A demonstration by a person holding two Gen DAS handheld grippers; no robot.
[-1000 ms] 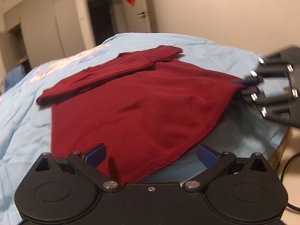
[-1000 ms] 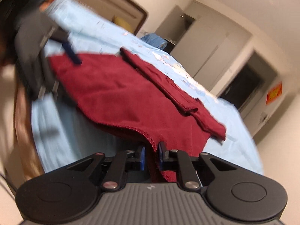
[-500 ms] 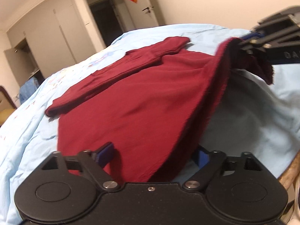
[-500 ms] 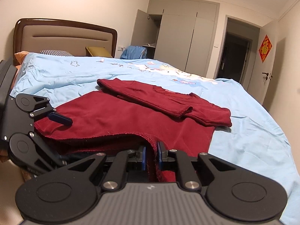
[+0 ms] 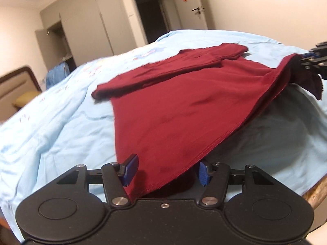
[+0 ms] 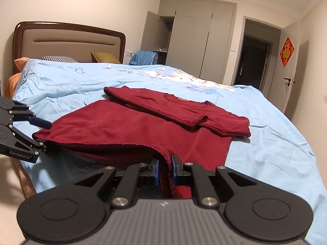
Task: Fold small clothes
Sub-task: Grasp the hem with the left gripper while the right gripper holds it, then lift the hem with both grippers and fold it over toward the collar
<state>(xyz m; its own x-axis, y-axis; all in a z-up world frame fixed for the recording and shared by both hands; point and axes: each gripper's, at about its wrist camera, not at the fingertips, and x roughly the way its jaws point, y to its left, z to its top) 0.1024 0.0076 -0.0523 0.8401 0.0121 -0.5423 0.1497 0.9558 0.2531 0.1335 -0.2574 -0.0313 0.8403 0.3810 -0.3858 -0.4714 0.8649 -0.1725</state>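
Observation:
A dark red long-sleeved shirt [image 5: 184, 106] [image 6: 132, 126] lies on the light blue bedsheet [image 5: 61, 122] [image 6: 265, 143], its sleeves folded across the chest. My right gripper [image 6: 163, 169] is shut on the hem's right corner and holds it off the sheet; the left wrist view shows this gripper [image 5: 306, 58] at the far right edge. My left gripper [image 5: 167, 167] [image 6: 45, 134] is open around the hem's left corner, one blue finger [image 6: 38, 122] above the cloth and the other below. The hem hangs raised between the two grippers.
The bed's wooden edge [image 5: 314, 194] runs just below the grippers. A padded headboard [image 6: 69, 40] with pillows [image 6: 59, 58] is at the far end. Blue clothing [image 6: 145, 58] sits beside grey wardrobes [image 6: 194, 40]. An open doorway [image 6: 255, 61] is at the back right.
The right gripper has lifted its hem corner off the sheet. The left gripper's fingers have drawn closer together around the other corner, and the hem now hangs raised.

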